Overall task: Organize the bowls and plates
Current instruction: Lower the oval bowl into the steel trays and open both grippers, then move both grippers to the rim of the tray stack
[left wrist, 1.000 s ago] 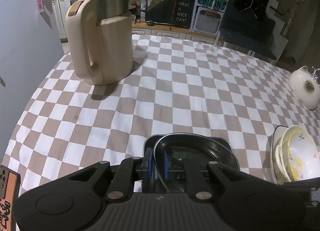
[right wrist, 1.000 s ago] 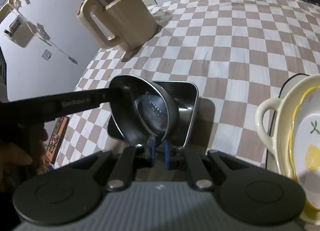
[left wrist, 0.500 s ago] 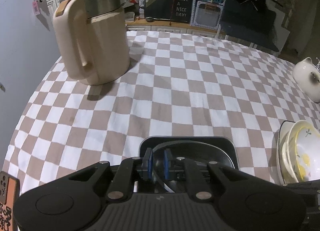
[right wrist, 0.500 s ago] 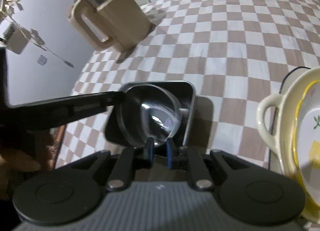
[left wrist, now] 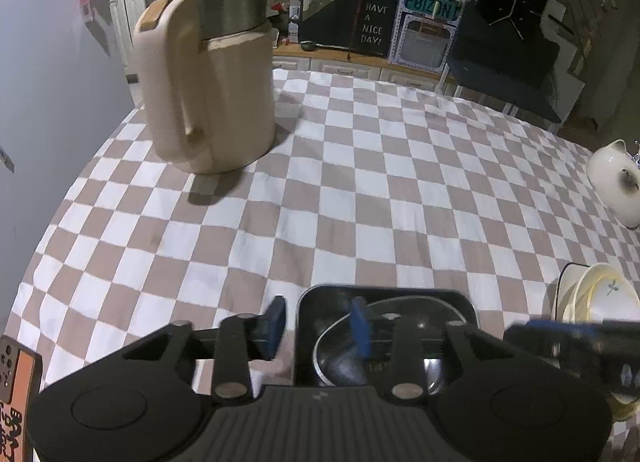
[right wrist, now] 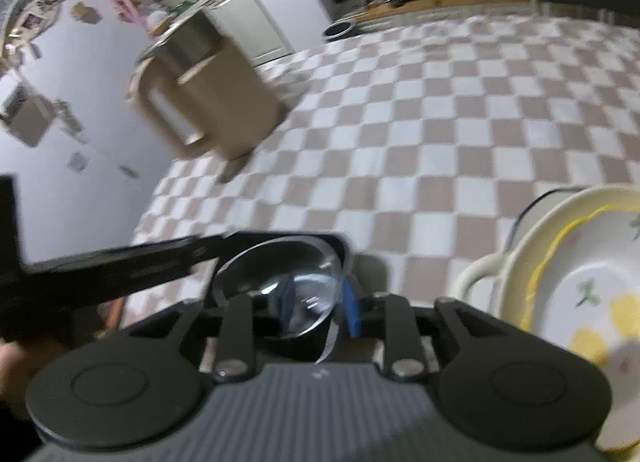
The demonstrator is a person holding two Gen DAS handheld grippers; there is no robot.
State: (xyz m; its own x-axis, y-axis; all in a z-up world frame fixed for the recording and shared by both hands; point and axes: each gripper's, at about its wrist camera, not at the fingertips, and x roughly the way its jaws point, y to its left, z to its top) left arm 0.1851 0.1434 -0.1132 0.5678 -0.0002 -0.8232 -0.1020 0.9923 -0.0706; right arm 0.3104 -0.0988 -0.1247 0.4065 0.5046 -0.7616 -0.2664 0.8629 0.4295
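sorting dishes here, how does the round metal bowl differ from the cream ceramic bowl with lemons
The round shiny metal bowl is plain; the cream ceramic bowl with lemons is painted. The metal one sits in a dark rectangular metal tray; the lemon one nests in a cream handled dish. Both rest upright on the checkered tablecloth.

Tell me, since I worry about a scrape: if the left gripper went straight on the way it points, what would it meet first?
Probably the near-left rim of the dark square tray holding the round metal bowl. The left gripper, jaws just opened, straddles that rim, one finger outside, one over the bowl. Depth is unclear.
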